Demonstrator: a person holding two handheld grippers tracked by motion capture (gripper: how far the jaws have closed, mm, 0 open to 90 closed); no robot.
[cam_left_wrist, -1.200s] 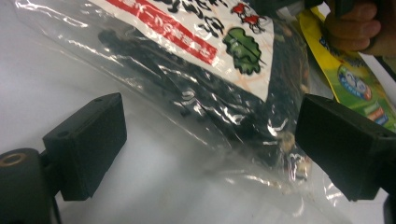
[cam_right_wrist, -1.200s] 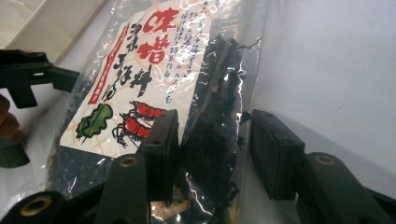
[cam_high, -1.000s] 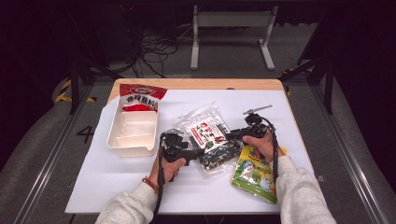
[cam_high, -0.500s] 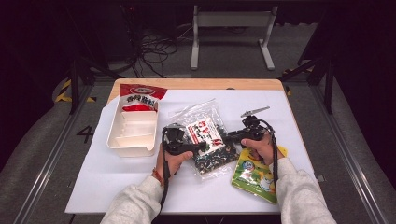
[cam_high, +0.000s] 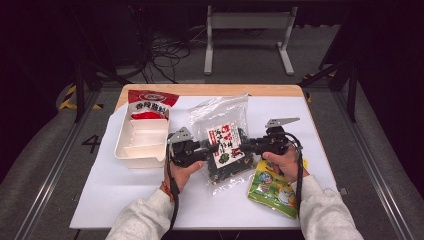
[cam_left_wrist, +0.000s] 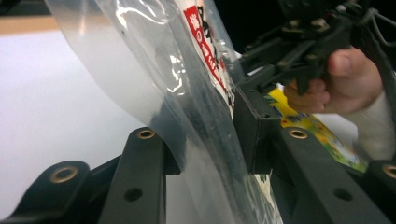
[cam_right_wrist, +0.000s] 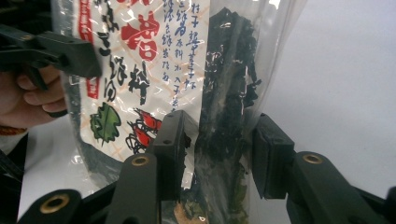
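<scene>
A dark room surrounds the white worktop (cam_high: 125, 200). The clear seaweed bag (cam_high: 226, 142) hangs above it, between both claws. The left claw (cam_high: 212, 148) has just been closing and seems clamped on the bag's edge; the right claw (cam_high: 246, 146) pinches the other side. Next, probably carrying it to the white tray (cam_high: 141, 145) needs an even lift.

Wooden table (cam_high: 210, 90) covered by a white sheet (cam_high: 125, 195), wood showing along the far edge. On the sheet: white compartment tray (cam_high: 142, 142) at left, a red-labelled packet (cam_high: 147, 102) lying across its far end; yellow-green pouch (cam_high: 272, 187) flat at near right
</scene>
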